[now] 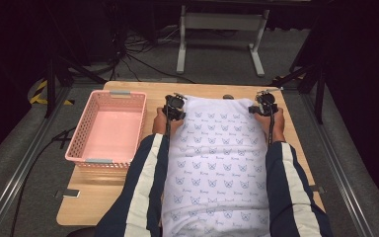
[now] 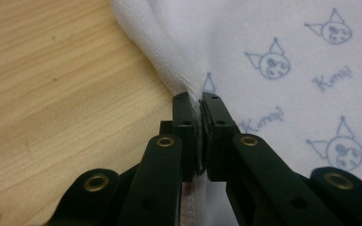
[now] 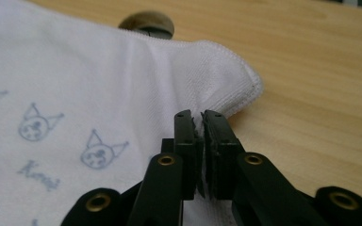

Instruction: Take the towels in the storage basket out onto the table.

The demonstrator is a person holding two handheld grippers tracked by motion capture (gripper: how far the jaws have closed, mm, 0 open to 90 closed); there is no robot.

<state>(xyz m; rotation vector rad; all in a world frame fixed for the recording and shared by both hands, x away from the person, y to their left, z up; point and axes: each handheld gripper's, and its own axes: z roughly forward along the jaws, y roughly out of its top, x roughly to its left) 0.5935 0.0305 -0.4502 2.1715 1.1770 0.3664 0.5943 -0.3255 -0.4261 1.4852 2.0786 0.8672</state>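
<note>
- White terry-cloth towel printed with pale blue cat-face motifs and script (image 1: 217, 163): spread lengthwise over the middle of the light wooden desk (image 1: 94, 197), near end reaching the bottom edge of the high view, between the two sleeves.
- Left gripper (image 1: 174, 109): at the towel's far left corner; jaws closed on a pinched fold of the towel's edge, as seen in the left gripper view (image 2: 199, 101), cloth bunched upward from the pinch and bare wood to its left.
- Right gripper (image 1: 265, 106): at the towel's far right corner; jaws closed on the cloth just inside the hemmed corner in the right gripper view (image 3: 200, 115), corner lifted slightly and puckered.
- Towel in the right gripper view (image 3: 99, 84): stitched hem running along the far edge, rounded corner hanging past the jaws over bare wood.
- Small dark round fitting (image 3: 147, 23): set in the desk just beyond the towel's far edge.
- Pink perforated plastic basket (image 1: 81, 133): rectangular, on the left part of the desk, just beside the left forearm, apart from the towel.
- Dark blue sleeves with white stripes (image 1: 145, 182): entering from the bottom, one on each side of the towel.
</note>
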